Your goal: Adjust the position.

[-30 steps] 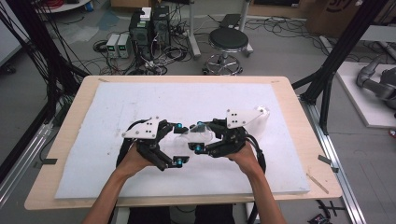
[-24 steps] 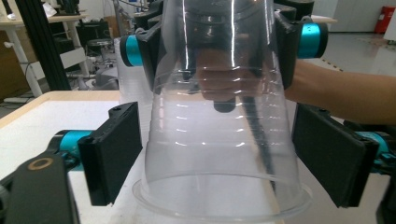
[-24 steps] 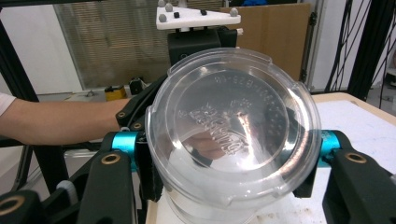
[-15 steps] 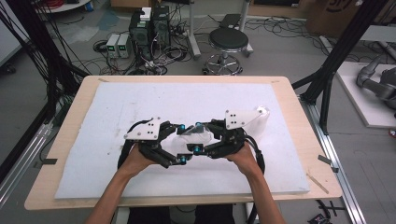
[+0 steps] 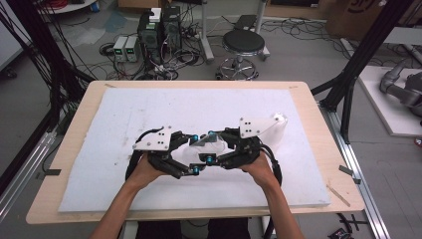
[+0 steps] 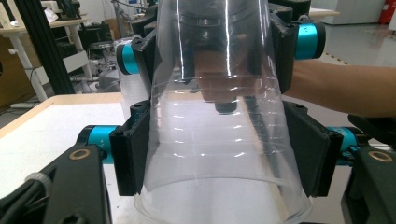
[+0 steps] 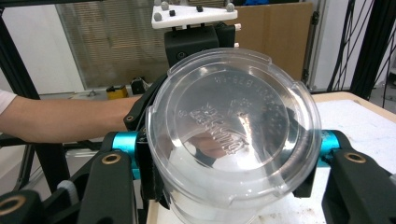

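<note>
A clear plastic cup hung lying on its side between the two grippers, above the white mat and near the table's middle. The right gripper had its jaws drawn in tight on the cup; in the right gripper view the cup's lid faced the camera, with the black pads pressed on the wall just behind the rim. The left gripper had just been closing, and in the left gripper view its pads sat flat against both sides of the wall near the wide end, the cup between them and the jaws left fairly wide by its girth. The cup looked light and empty, thin-walled and springy, so a hard squeeze at mid-wall would likely dent or crack it. Its smooth, tapered side seemed slippery and apt to slide toward the narrow end. The stiffer places appeared to be the rolled rim under the lid and the base, so those were the safer places to take hold, with light pressure.
</note>
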`<state>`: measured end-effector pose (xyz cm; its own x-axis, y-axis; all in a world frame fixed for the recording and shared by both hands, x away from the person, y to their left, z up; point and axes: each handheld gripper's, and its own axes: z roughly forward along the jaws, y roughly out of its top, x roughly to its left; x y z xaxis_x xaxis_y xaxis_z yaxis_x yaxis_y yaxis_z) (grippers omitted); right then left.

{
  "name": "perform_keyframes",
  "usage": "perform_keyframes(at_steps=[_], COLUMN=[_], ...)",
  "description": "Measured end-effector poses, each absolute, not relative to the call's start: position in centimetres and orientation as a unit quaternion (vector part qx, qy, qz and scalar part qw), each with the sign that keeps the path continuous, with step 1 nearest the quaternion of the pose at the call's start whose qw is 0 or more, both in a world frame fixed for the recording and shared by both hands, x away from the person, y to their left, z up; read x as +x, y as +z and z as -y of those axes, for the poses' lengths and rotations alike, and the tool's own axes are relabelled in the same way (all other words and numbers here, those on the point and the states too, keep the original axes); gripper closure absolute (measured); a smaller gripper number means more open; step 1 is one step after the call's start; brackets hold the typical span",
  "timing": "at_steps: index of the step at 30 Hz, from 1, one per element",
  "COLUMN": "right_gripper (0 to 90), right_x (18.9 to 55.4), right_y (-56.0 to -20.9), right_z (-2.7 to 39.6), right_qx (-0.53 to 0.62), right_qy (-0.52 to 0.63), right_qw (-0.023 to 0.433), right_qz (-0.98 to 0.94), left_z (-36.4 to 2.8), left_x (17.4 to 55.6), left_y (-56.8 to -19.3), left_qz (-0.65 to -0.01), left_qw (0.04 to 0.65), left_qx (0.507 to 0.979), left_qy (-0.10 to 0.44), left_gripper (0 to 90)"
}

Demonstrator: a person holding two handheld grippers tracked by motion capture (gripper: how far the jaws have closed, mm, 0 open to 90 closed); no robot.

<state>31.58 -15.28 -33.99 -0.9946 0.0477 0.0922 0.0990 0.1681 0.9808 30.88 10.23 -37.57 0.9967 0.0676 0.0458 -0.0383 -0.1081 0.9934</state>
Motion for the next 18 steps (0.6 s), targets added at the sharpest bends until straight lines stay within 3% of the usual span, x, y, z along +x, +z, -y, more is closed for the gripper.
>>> perform_keyframes(at_steps=[6, 11, 18], right_gripper=[40.3, 20.7, 14.2], right_x=[31.53, 31.41, 31.21], right_y=[-34.03, -34.00, -33.77], right_z=[15.27, 15.09, 15.57], right_qx=[-0.047, -0.054, -0.057], right_qy=[-0.642, -0.638, -0.636], right_qw=[0.019, 0.007, 0.001], right_qz=[0.765, 0.768, 0.770], left_z=[-10.20, -10.27, -10.95], left_x=[30.90, 30.90, 30.72], left_y=[-37.60, -37.60, -37.45], left_qz=[-0.010, -0.013, -0.017], left_qw=[0.665, 0.664, 0.638], left_qx=[0.746, 0.747, 0.769], left_qy=[0.038, 0.036, 0.040], left_gripper=[32.0, 32.0, 32.1])
